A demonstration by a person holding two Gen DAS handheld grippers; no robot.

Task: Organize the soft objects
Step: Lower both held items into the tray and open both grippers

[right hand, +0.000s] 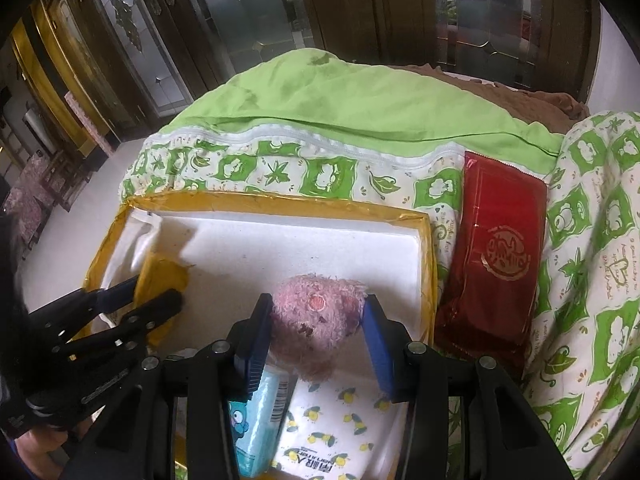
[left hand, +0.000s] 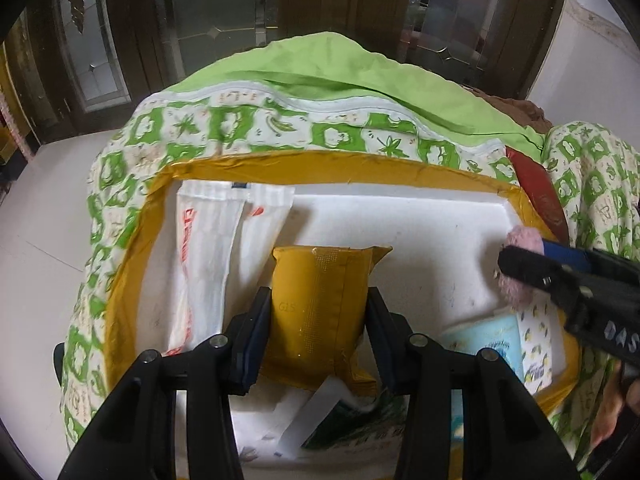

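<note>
Yellow packet [left hand: 318,312]: glossy mustard foil pouch, puffy, crimped seam across its top end. Held between the fingers of the left gripper [left hand: 318,336], pads pressed on both long sides; long axis runs away from the camera, seam end farthest. It hangs over the white foam box [left hand: 400,216], rim taped in yellow.

Pink plush toy [right hand: 318,320]: fuzzy, rounded, with a small red patch. Clamped between the fingers of the right gripper [right hand: 318,336], partly closed on it, above the box's near right corner.

In the box: white packets with red print [left hand: 208,264] along the left wall, a light blue pack [right hand: 256,412], a lemon-print tissue pack [right hand: 336,428].

Surroundings: box sits on a green patterned quilt [right hand: 304,172] on a bed; a red packet [right hand: 496,264] lies just right of the box.
</note>
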